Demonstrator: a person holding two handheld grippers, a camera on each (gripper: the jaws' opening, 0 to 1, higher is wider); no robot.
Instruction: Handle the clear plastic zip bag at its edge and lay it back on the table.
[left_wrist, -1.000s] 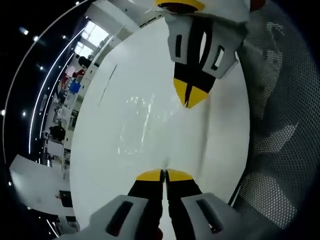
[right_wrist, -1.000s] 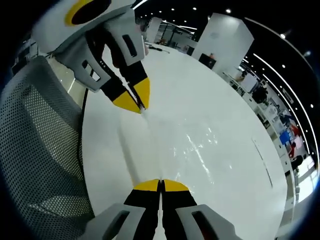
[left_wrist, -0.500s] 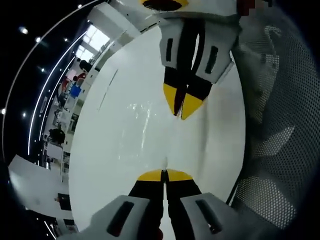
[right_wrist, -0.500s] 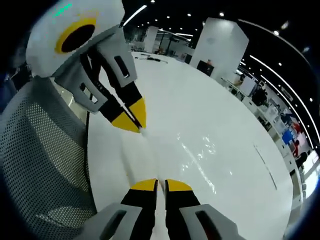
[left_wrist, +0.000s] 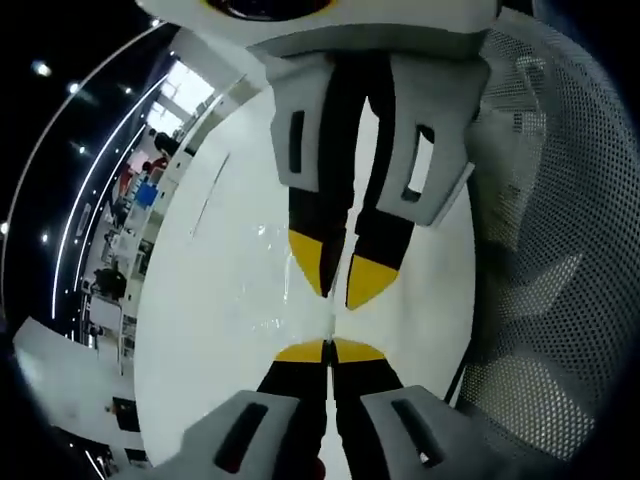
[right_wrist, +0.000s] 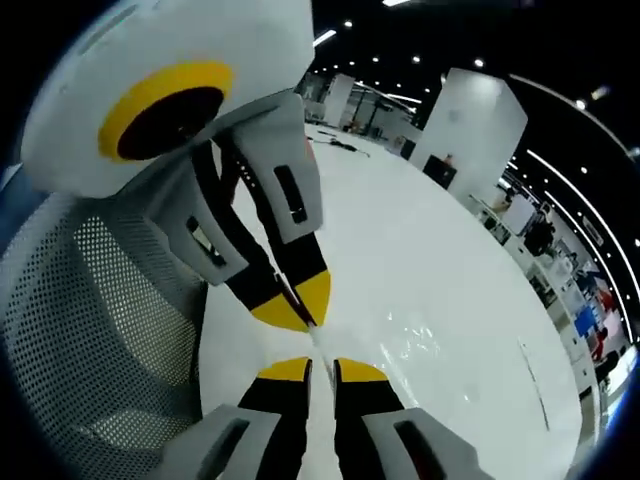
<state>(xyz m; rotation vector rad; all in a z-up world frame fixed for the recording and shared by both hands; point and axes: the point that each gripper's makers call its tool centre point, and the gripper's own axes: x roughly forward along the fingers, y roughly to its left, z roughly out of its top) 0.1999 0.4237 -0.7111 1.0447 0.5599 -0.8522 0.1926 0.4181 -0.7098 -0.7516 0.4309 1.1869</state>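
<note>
Zip bag (left_wrist: 290, 265), clear and hard to make out against the white table (left_wrist: 200, 330), is the worry in the left gripper view: its film shows only as faint glints and a crease line running up from the left gripper (left_wrist: 327, 349), whose yellow tips are pressed together on what looks like the bag's near edge. The risk I judge from this is that the thin edge slides out of that narrow pinch if the two grippers pull apart or twist, or that the bag folds on itself when lowered. The right gripper (left_wrist: 345, 281) comes in from above, tips pointing down, its jaws a little apart, just beyond the left gripper's tips and very near the same edge; a collision of the tips seems possible. A grey mesh chair (left_wrist: 545, 250) stands beside the table on the right. In the right gripper view, the right gripper (right_wrist: 320, 368) shows a slim gap between its yellow tips, with the bag's edge (right_wrist: 400, 335) rising between them; whether it truly grips the film I cannot tell. The left gripper (right_wrist: 300, 305) meets it tip to tip, clamped, the bag's glints spreading over the table (right_wrist: 450, 300) just beyond.
</note>
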